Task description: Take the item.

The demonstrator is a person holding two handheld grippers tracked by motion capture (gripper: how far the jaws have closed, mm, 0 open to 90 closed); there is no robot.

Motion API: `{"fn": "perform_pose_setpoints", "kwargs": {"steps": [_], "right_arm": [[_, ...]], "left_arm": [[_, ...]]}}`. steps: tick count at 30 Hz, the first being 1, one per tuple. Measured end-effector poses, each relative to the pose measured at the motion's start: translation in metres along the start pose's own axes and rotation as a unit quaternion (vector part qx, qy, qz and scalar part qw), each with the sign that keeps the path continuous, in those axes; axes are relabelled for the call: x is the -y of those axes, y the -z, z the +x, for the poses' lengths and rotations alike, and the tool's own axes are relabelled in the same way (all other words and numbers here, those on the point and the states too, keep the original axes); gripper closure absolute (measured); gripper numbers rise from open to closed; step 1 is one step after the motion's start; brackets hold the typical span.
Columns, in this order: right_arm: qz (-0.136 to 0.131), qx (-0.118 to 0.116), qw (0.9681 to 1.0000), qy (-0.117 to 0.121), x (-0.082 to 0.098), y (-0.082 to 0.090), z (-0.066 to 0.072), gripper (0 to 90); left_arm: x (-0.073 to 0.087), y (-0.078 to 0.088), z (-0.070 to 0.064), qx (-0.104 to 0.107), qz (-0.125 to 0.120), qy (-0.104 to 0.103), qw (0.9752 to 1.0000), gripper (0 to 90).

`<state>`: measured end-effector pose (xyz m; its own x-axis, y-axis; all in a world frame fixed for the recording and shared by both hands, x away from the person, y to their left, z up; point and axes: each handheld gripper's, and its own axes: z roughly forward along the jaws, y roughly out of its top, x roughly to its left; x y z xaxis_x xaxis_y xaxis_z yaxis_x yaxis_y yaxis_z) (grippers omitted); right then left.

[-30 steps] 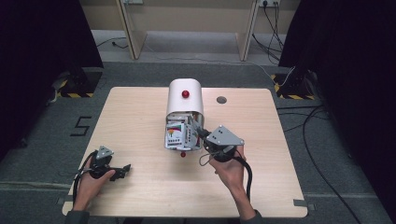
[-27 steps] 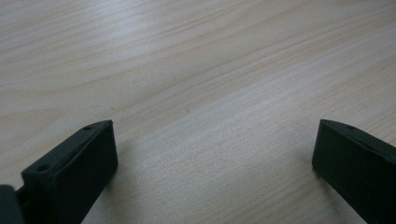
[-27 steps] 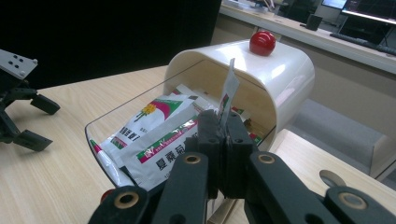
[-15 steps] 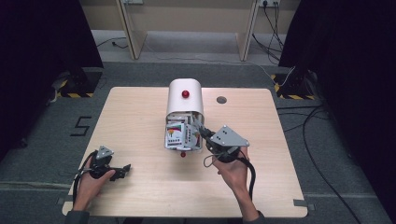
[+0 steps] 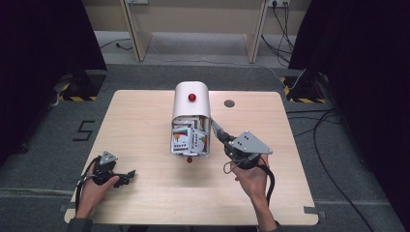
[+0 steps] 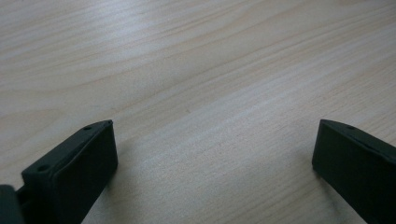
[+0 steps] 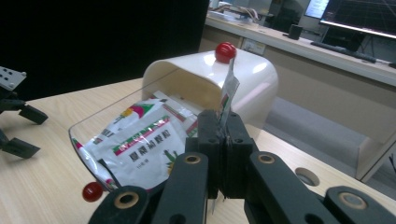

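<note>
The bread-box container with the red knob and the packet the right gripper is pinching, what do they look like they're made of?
Container: probably glossy cream plastic, given its highlights; its open lid looks clear plastic. Packet: thin printed foil or plastic film, seen edge-on in the right gripper.

The right gripper (image 5: 216, 129) has moved a little. Before, its black jaws were right up against the open front of the white rounded box with the red knob (image 5: 191, 107). Now they have slid out to the box's right side and a bit back toward the person. The jaws are pressed tight on a thin flat packet with red and green print (image 7: 229, 93), and the packet has come along with them, standing up on its edge beside the box.
</note>
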<state>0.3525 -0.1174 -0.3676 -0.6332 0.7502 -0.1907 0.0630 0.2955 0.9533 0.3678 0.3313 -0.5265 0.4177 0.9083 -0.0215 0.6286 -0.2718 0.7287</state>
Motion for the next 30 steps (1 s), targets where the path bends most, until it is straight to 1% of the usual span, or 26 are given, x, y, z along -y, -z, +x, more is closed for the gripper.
{"fn": "perform_pose_setpoints", "kwargs": {"steps": [5, 11, 15, 22, 26, 30], "right_arm": [[-0.001, 0.015, 0.9999, -0.006, 0.006, 0.009, -0.011, 88.8], [0.000, 0.035, 0.9991, -0.023, 0.018, 0.019, -0.028, 88.8], [-0.002, 0.043, 0.9988, -0.023, 0.019, 0.025, -0.035, 88.8], [0.008, 0.050, 0.9983, -0.030, 0.028, 0.025, -0.040, 88.8], [0.013, 0.055, 0.9979, -0.032, 0.033, 0.024, -0.047, 88.8], [0.017, 0.060, 0.9973, -0.039, 0.038, 0.023, -0.052, 88.8]], "left_arm": [[0.000, 0.000, 0.000, 0.000, 0.000, 0.001, 1.0000, 0.0], [0.000, 0.000, 0.000, 0.000, 0.000, 0.001, 1.0000, 0.0], [0.000, 0.000, 0.000, 0.000, 0.000, 0.001, 1.0000, 0.0], [0.000, 0.000, 0.000, 0.001, 0.000, 0.001, 1.0000, 0.0], [0.000, 0.000, 0.000, 0.001, 0.000, 0.001, 1.0000, 0.0], [0.000, 0.000, 0.000, 0.001, 0.000, 0.001, 1.0000, 0.0]]}}
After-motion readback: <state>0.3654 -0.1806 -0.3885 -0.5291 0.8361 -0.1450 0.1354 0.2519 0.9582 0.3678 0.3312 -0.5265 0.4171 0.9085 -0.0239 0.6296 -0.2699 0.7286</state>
